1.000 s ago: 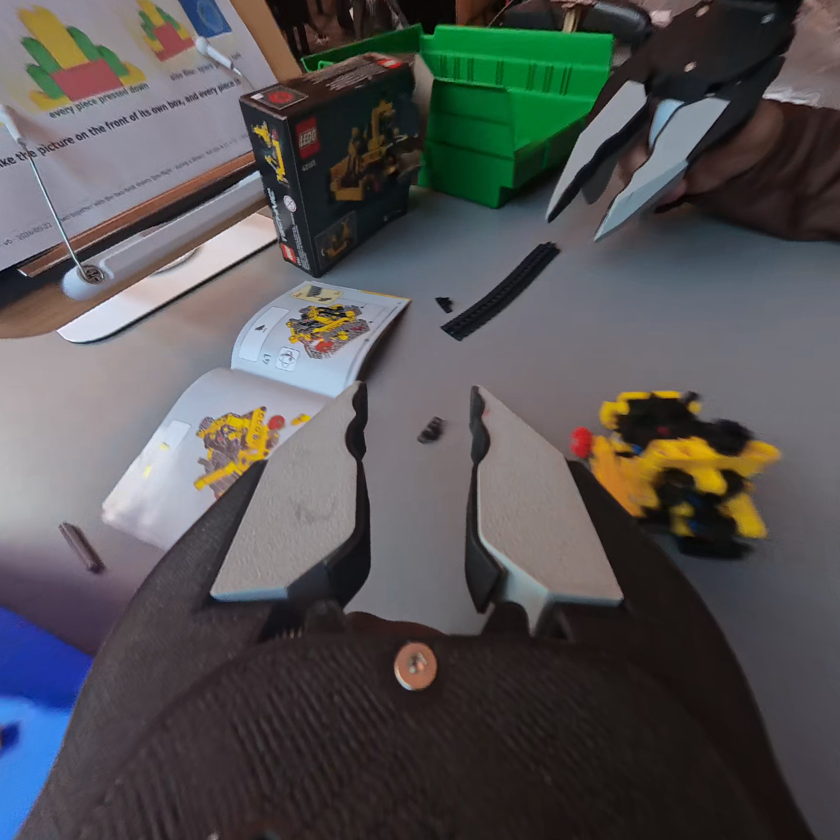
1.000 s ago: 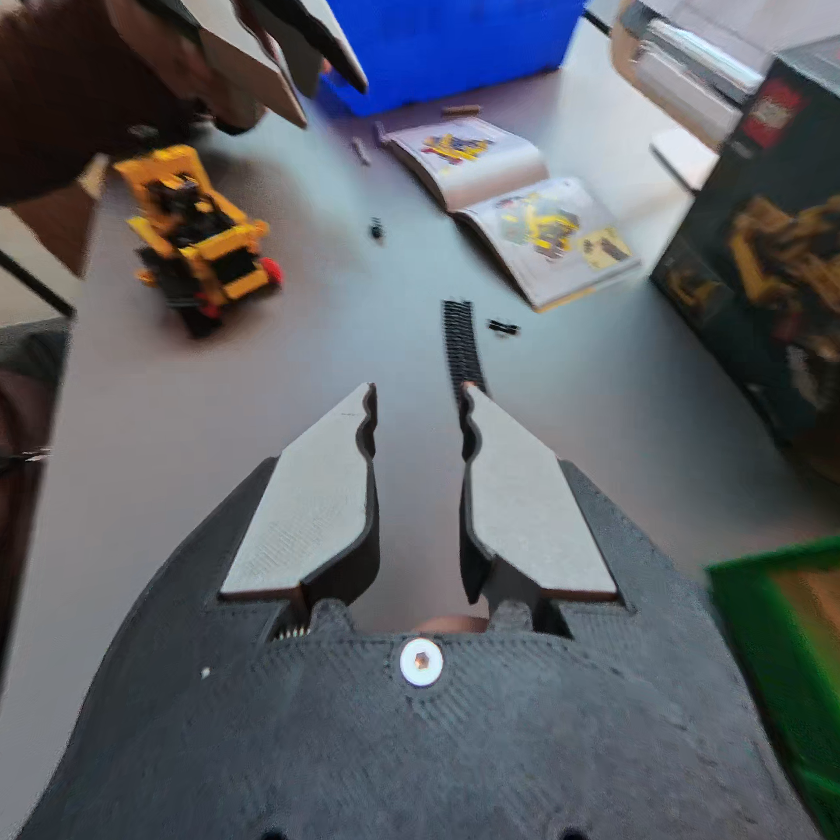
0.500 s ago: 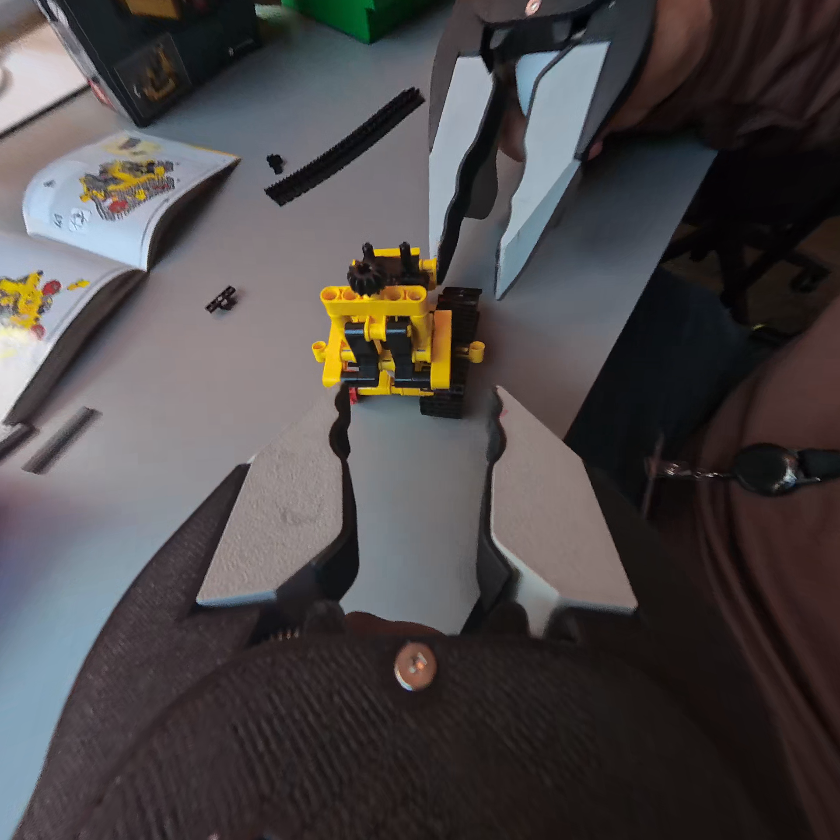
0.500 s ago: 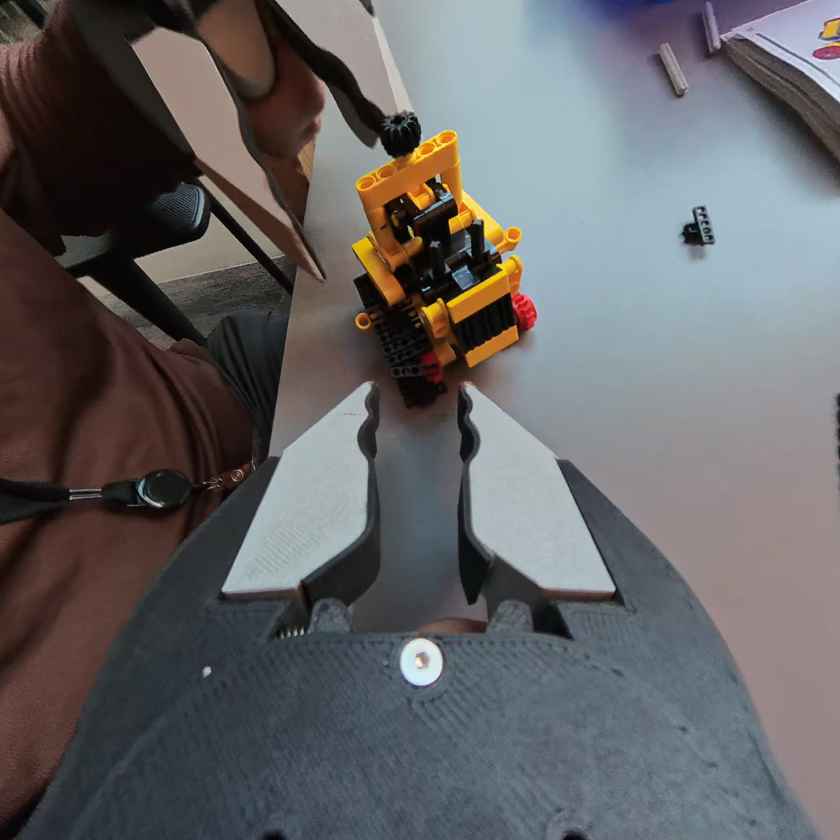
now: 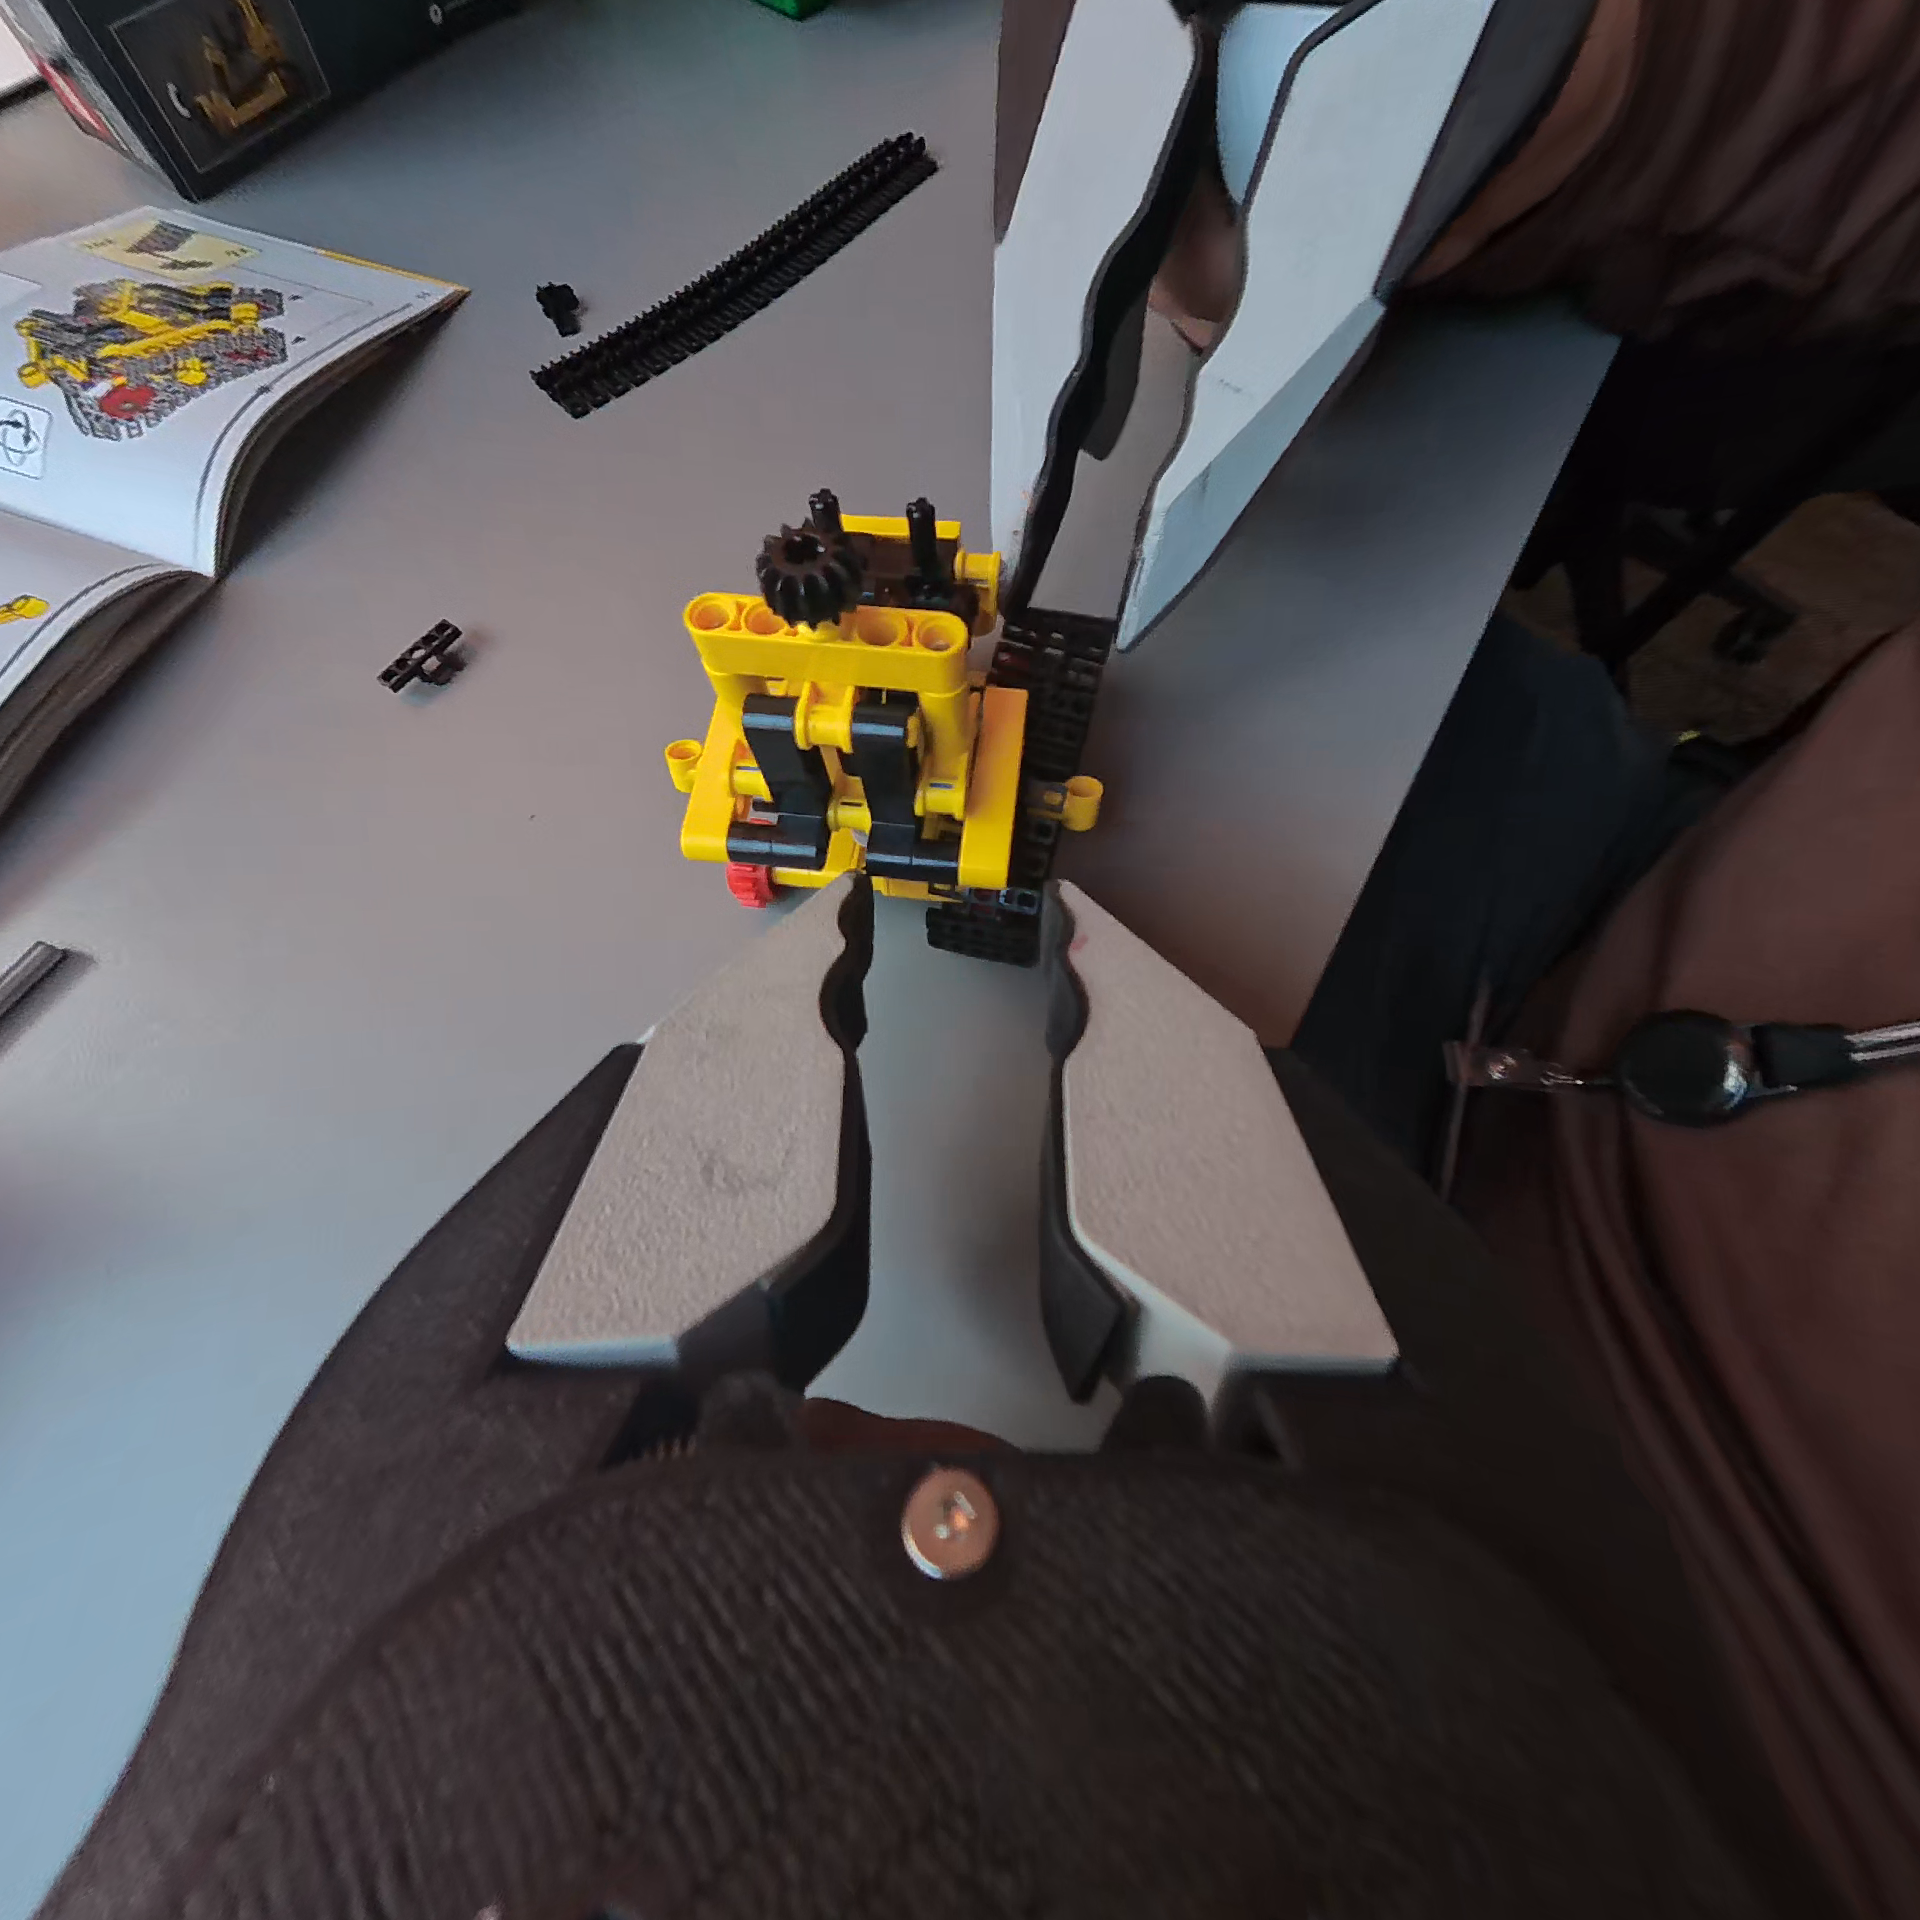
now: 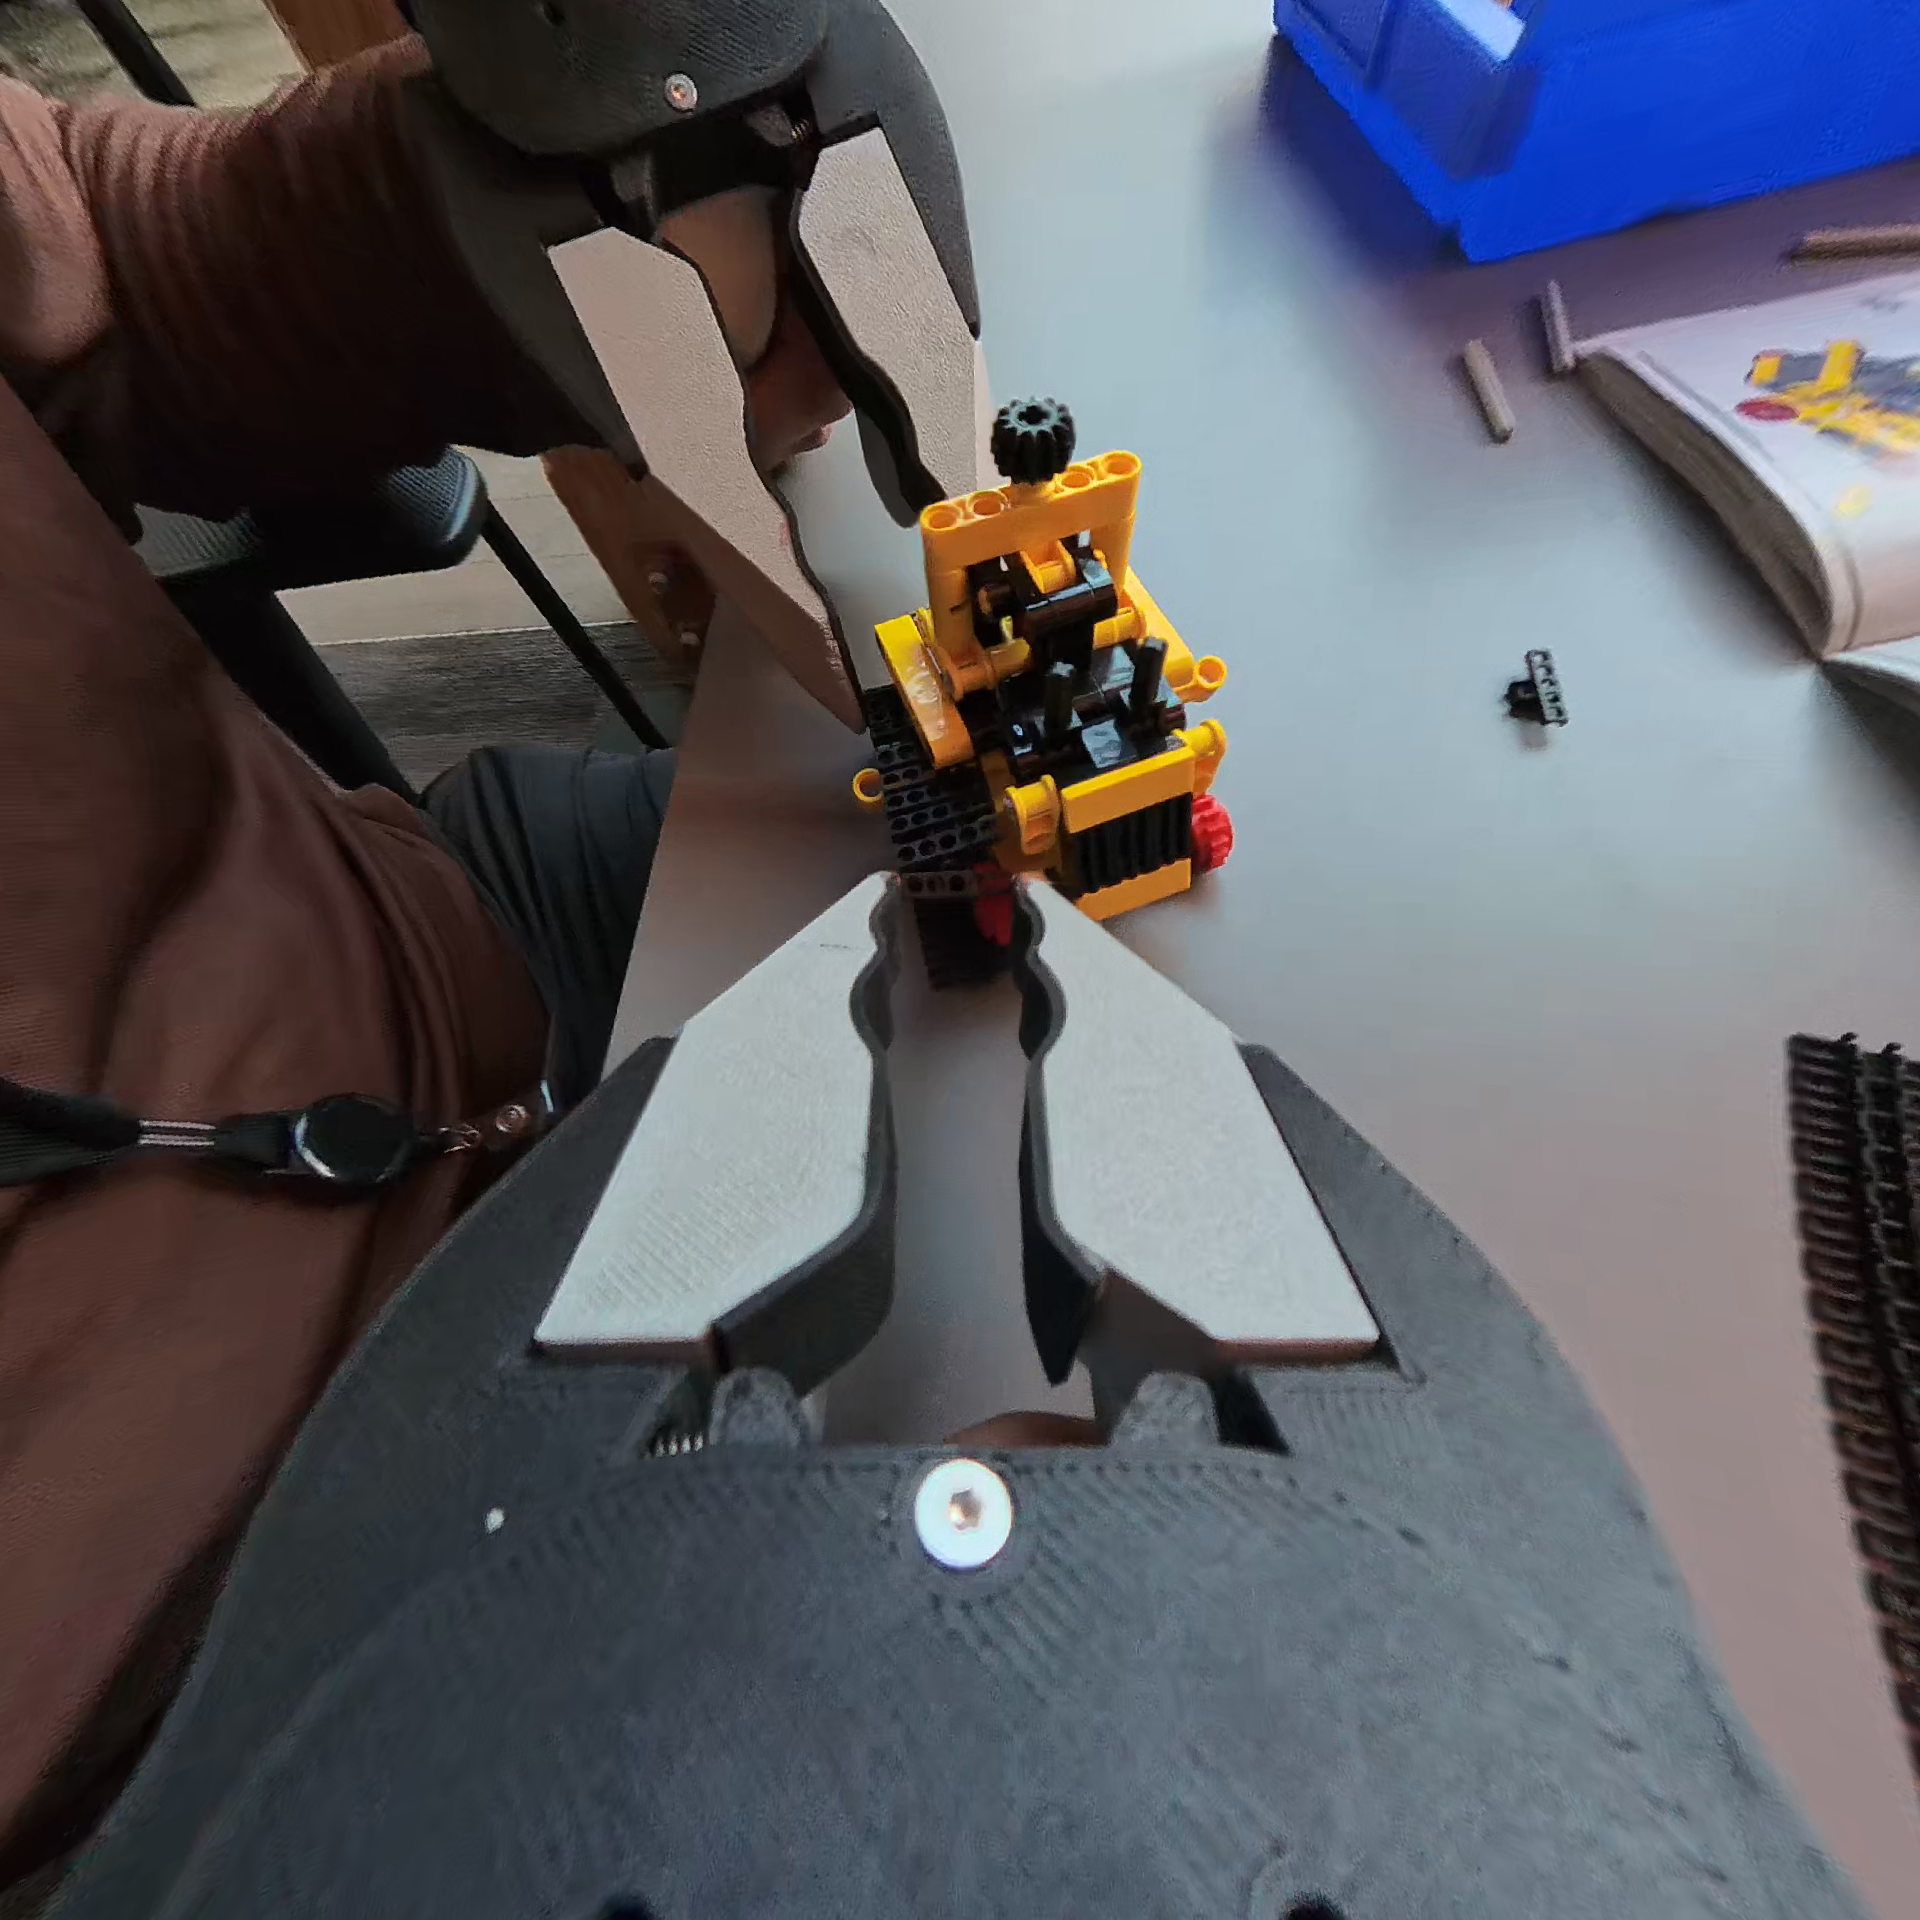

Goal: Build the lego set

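We see one blue bin (image 6: 1621,114), contents hidden. Our two grippers, left (image 5: 956,899) and right (image 6: 956,894), gape empty beside one model (image 5: 862,727); two loose pegs (image 6: 1486,390).

A grey desk (image 5: 312,1039) carries everything. A blue bin (image 6: 1621,114) sits at its far right in the right wrist view. Beyond the desk's edge stands a black chair (image 6: 343,520). A black badge reel (image 5: 1683,1075) hangs on a person's brown shirt (image 5: 1714,1455).
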